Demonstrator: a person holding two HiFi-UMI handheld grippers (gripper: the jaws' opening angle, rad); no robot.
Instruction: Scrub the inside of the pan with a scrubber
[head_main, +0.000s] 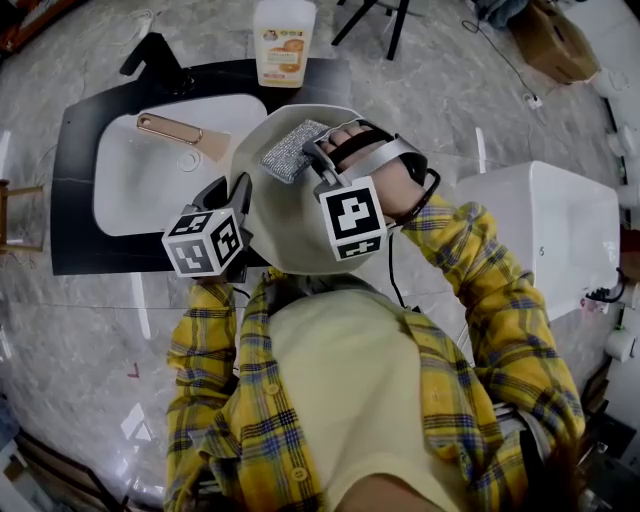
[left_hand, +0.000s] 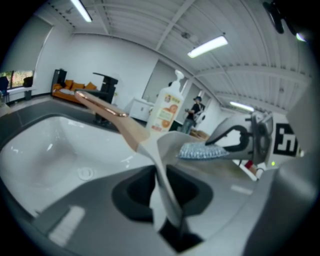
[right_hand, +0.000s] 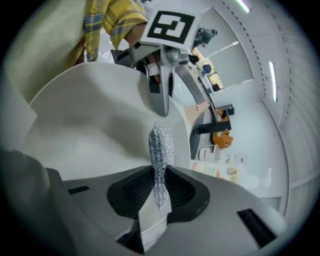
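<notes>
Gripping scrubber (right_hand: 161, 145), right gripper (right_hand: 159, 186) tilted downward

Tilted grey pan (head_main: 285, 222) w/ silver scrubber (head_main: 292, 150)

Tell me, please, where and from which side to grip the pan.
Probably its long copper-coloured handle, from above, jaws across its narrow width: it juts free over the sink, while the left gripper pinches only the thin rim of the pan.
</notes>
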